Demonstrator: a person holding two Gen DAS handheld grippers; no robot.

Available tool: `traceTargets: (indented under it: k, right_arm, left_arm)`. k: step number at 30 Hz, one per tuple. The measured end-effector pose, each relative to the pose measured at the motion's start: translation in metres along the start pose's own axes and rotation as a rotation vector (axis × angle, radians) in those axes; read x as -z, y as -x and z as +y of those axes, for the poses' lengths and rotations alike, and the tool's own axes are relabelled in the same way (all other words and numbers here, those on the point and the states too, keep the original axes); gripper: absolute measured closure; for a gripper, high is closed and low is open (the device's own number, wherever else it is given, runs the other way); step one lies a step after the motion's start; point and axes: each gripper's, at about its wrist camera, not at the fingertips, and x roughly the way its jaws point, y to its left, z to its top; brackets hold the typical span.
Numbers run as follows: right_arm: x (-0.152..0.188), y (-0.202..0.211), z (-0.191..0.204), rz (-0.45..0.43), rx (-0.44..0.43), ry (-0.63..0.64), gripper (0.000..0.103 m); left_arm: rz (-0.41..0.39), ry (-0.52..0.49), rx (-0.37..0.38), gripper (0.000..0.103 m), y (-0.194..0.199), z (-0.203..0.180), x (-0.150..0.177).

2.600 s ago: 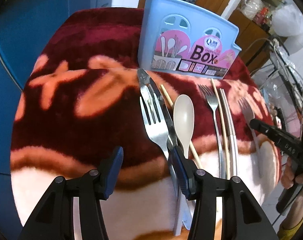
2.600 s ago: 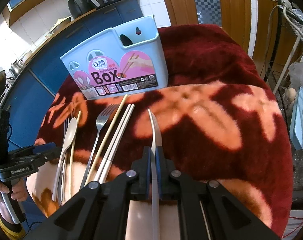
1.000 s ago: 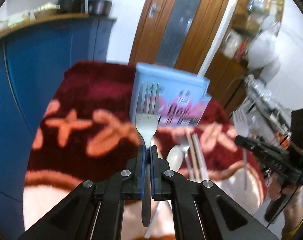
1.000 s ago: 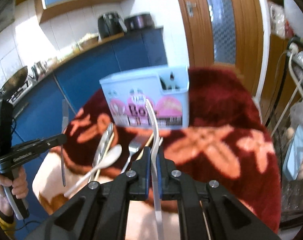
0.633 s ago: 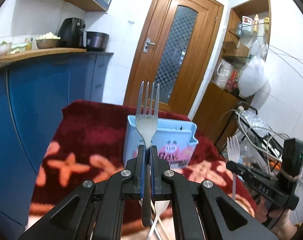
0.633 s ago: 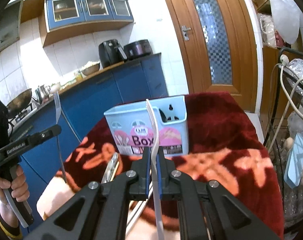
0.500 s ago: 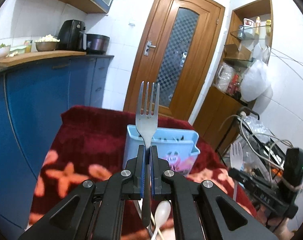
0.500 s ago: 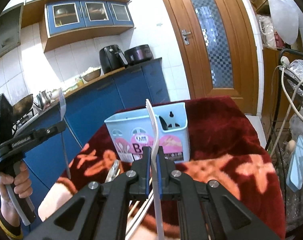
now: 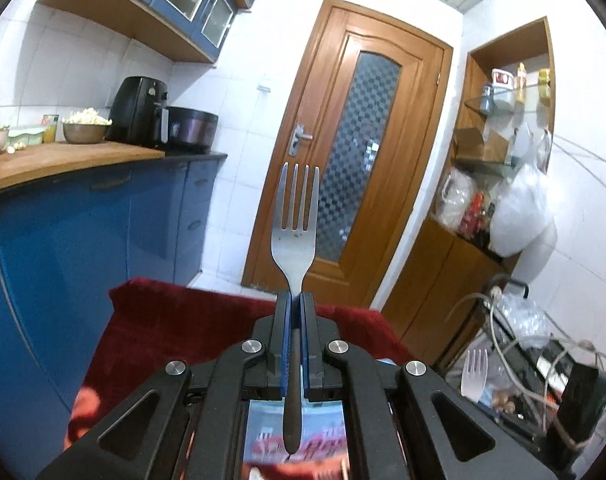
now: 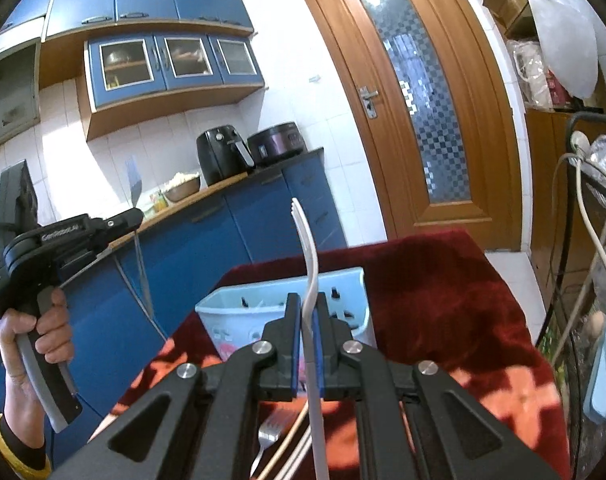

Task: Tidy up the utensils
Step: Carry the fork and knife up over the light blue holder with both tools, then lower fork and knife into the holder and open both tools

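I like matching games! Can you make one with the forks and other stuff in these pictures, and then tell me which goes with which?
Things:
1. metal fork
2. white fork
3. blue box
4. third fork

Where:
A. lying on the red blanket
B. pinched upright in the left tongs
C. standing on the blanket, behind the right tongs
D. pinched upright in the right tongs

Pairs: 1-B, 2-D, 3-C, 4-A
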Motion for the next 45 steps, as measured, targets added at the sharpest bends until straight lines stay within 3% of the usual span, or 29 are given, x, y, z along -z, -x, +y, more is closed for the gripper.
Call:
traceTargets:
  k: [8,19,24,34,45]
  right_arm:
    - [-0.025,-0.022,-0.001,-0.099,-0.023,-0.007,0.096]
    - [-0.038,-0.088,-0.007,-0.187,0.022,0.009,0.096]
    - [-0.028,-0.107,-0.009,-0.161,0.027,0.018,0.096]
    - [0.000,-0.104,-0.006,-0.087,0.043,0.100,0.096]
    - [0.013,-0.097,-0.010,-0.031,0.045,0.084,0.096]
  left_arm:
    - [-0.032,-0.025,-0.029,0.099,-0.035,-0.001,-0.007]
    - [0.003,-0.026,-0.045,0.099,-0.091,0.015,0.029]
    - [0.010,-0.038,-0.041,0.099,-0.099,0.022,0.047]
    - [0.110,-0.011,0.004,0.099,-0.102,0.028,0.087]
    - [0.102,-0.069,0.015,0.099,-0.078,0.015,0.102]
